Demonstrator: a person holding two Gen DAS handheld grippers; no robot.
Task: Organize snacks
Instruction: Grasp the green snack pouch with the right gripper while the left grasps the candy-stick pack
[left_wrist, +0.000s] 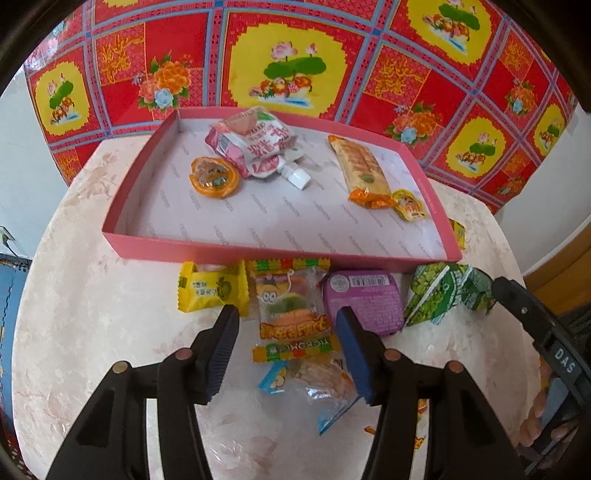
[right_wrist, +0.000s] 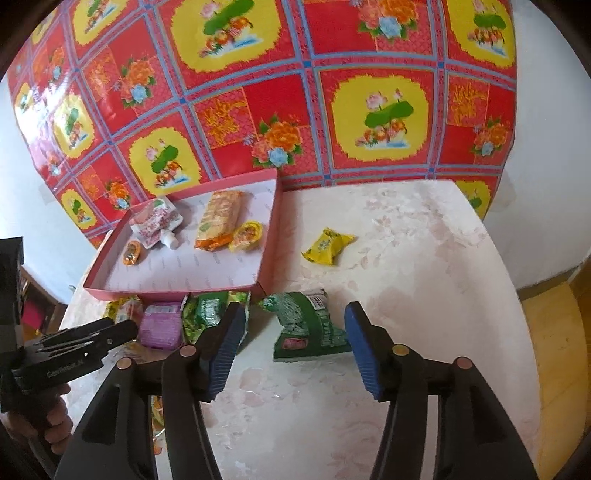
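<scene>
- My left gripper (left_wrist: 286, 328) hangs with jaws apart around a clear gummy packet (left_wrist: 291, 308) at frame centre, the pads not pressing it
- My right gripper (right_wrist: 295, 328) is released, a dark green packet (right_wrist: 308, 326) lying on the table (right_wrist: 406, 258) between its fingers
- The pink tray (left_wrist: 258, 251) in the upper half holds a pouch (left_wrist: 255, 147), a long cracker pack (left_wrist: 360, 166) and two jelly cups
- A yellow packet (right_wrist: 327, 246) sits alone right of the tray

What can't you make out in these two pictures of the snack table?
- Left wrist view: the yellow packet beyond the pink tray is mostly hidden by the tray's wall.
- Left wrist view: the clear wrapper under the left tool is blurred, its contents unreadable.
- Right wrist view: snacks behind the left tool are covered.
- Both views: printed text is too small to read.
</scene>
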